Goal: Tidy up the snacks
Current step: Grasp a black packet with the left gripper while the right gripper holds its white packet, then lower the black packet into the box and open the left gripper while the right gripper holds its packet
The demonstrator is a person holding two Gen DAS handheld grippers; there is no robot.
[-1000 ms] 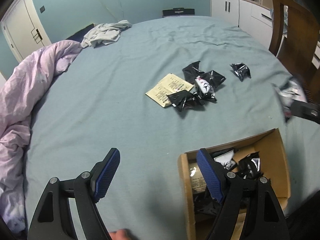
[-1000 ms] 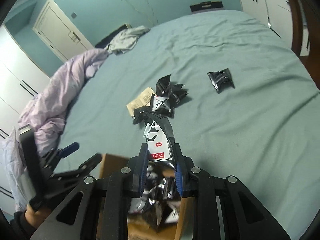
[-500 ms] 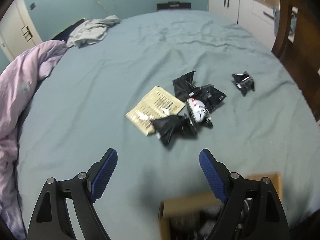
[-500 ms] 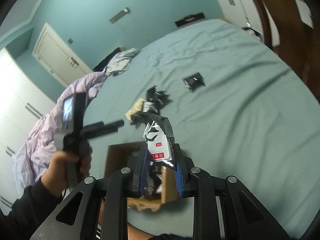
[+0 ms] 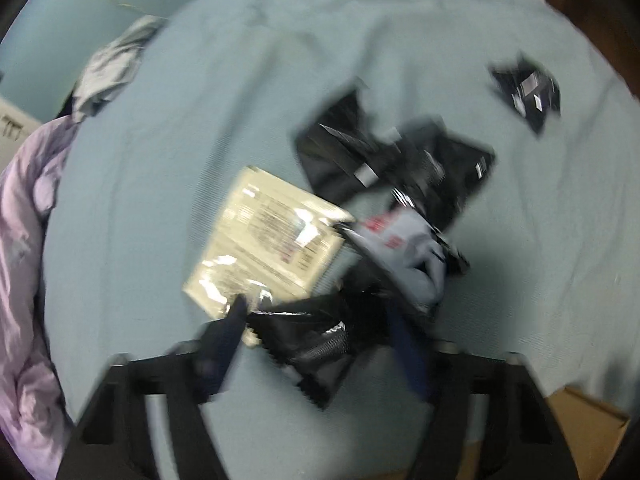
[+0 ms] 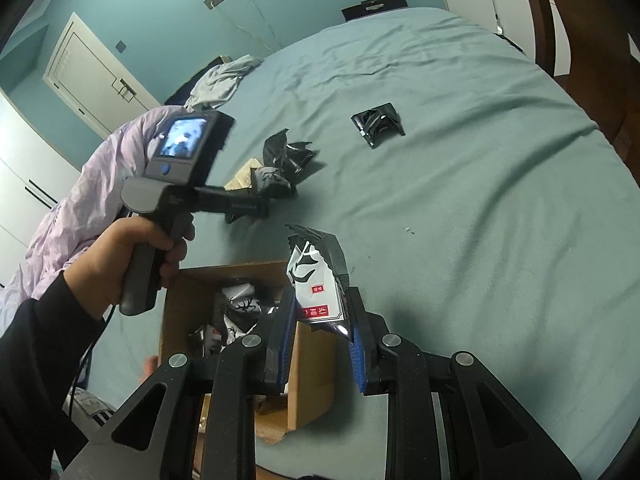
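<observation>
Left gripper (image 5: 316, 316) closing round black foil snack packet (image 5: 316, 344) on bed; contact blurred, cream packet (image 5: 268, 244) may snag. Right gripper (image 6: 320, 336) clamps black-white packet (image 6: 318, 284) beside cardboard box (image 6: 176, 300); could miss.

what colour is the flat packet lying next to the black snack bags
Pale yellow with dark print, the flat packet shows best in the left wrist view.

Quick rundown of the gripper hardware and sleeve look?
Both grippers are black angular frames with silver pivot screws and blue ribbed finger pads. The left gripper has a grey pistol handle, a small rear screen and a trailing black cable. Sleeve: black, long.
</observation>
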